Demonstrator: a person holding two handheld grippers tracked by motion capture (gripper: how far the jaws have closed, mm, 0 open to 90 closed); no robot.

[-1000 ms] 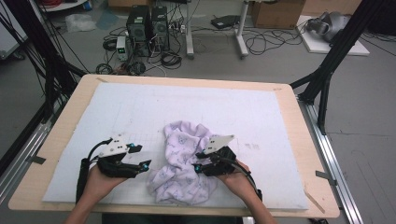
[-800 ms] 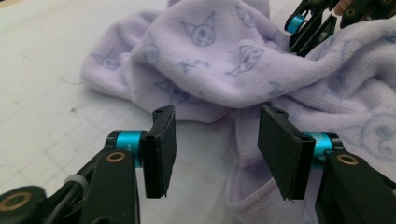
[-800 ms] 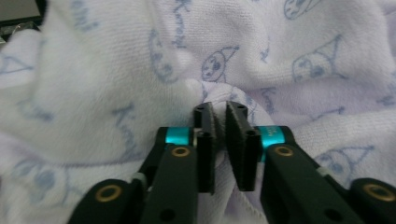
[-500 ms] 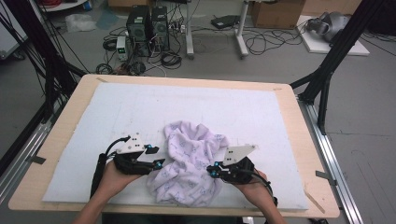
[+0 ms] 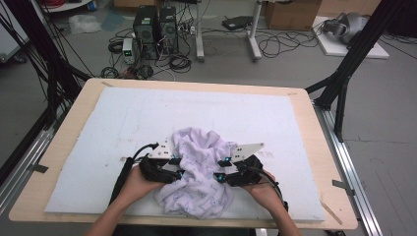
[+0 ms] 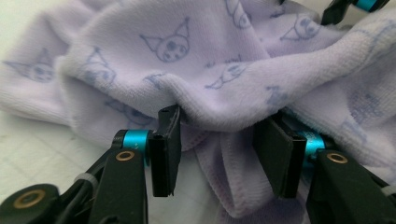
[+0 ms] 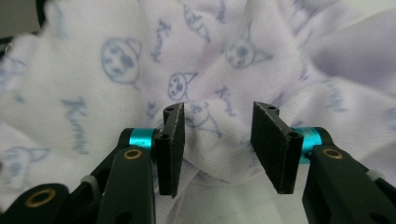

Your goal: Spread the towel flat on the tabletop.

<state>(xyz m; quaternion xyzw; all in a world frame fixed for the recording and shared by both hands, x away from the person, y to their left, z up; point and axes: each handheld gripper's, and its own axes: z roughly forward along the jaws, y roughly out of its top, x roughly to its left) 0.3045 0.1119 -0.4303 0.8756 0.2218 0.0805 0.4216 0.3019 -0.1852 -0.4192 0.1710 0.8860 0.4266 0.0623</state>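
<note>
The lilac towel, printed with cartoon faces and the blue word "Kuromi", lay bunched at lower centre of the surface, the left gripper closing and the right gripper opening, both half-open fingers straddling folds.

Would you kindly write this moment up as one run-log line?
item: crumpled lilac towel on white mat | left claw: closing, fold between jaws | right claw: opening, not gripping

I work in a lab. Computer towers, tangled cables and black rig struts surround my foam-topped table.
</note>
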